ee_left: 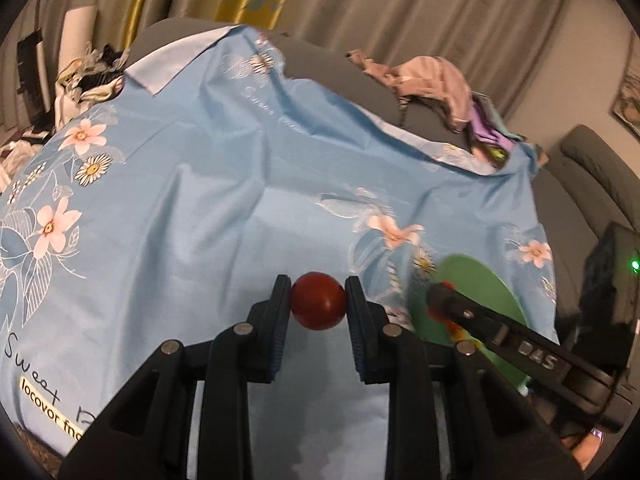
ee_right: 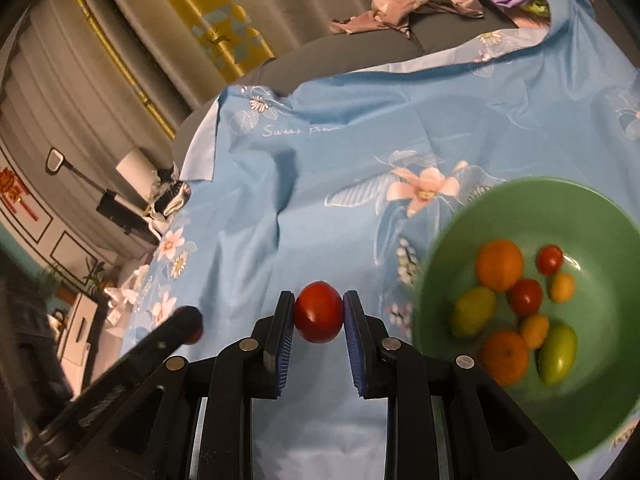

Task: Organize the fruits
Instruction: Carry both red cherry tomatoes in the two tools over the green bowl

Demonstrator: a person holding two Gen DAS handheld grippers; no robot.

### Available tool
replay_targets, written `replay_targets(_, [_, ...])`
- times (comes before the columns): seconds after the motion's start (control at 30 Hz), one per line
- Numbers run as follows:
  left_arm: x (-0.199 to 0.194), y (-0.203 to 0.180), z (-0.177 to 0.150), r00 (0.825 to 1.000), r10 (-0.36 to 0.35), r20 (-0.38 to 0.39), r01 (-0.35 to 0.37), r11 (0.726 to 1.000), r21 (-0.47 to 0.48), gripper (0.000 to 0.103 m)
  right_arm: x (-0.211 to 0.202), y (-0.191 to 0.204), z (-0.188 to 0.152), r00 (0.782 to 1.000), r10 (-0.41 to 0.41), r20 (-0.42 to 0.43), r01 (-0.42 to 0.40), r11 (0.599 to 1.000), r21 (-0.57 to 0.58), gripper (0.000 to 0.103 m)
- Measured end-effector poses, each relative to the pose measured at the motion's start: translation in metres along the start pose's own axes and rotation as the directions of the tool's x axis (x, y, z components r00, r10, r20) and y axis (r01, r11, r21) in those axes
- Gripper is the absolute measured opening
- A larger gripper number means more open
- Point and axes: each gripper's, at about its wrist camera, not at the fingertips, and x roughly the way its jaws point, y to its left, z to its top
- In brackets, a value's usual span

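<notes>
So both tongs are being kept busy here; the left gripper (ee_left: 318, 300) is clenched on a dark red tomato (ee_left: 318, 301), pinched right at the fingertips, and the right gripper (ee_right: 319, 313) is clamped the same way on a brighter red tomato (ee_right: 319, 312); neither one is released. Each fruit is being held out at the very tips of the pads, probably so it can be dropped cleanly without the jaws being dipped into anything.

The green bowl (ee_right: 460, 216) is being used as the collecting spot; it's sitting on the blue floral sheet (ee_right: 320, 184) just to the right of the right gripper, and it's already being filled: two oranges, a couple of small red tomatoes, some little yellow-orange ones and a few greenish ones are lying in it. In the left wrist view the same bowl (ee_left: 472, 280) is partly covered by the right gripper's finger, so the left one is being held a bit further off from it.

Both tomatoes are being carried above the sheet, not over the bowl yet; the sheet looks soft and rumpled, so round fruit is likely being kept off it to stop it rolling. My guess is the right tomato is being lined up for the bowl first, since it's nearer; the grip looks secure on both, nothing being squashed as far as can be told.
</notes>
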Motion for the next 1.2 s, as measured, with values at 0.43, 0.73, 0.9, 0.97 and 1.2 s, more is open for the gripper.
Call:
replay_targets(0.43, [0.011,-0.082,-0.014,0.994,-0.111,-0.004,0.110,0.986,0.125,0.027,-0.067,-0.045,0.007,0.977,-0.113,0.178,0.109,0.993,0.036,0.027])
replay_targets(0.73, [0.049,-0.129,-0.027,0.987,-0.137,-0.084,0.153,0.960,0.235,0.027,-0.066,-0.087,0.006,0.964,-0.230,0.137,0.217,0.971,0.104,0.027])
replay_targets(0.9, [0.071,-0.142,-0.035,0.982,-0.122,-0.146,0.159,0.947,0.279,0.027,-0.060,-0.108,0.004,0.959,-0.270,0.092,0.256,0.957,0.140,0.027])
replay_targets(0.97, [0.078,-0.145,-0.037,0.980,-0.114,-0.161,0.157,0.944,0.291,0.027,-0.059,-0.114,0.002,0.955,-0.286,0.079,0.272,0.951,0.148,0.027])
replay_targets(1.2, [0.096,-0.154,-0.038,0.978,-0.090,-0.190,0.150,0.932,0.329,0.027,-0.048,-0.129,0.001,0.953,-0.302,0.025,0.294,0.940,0.175,0.027])
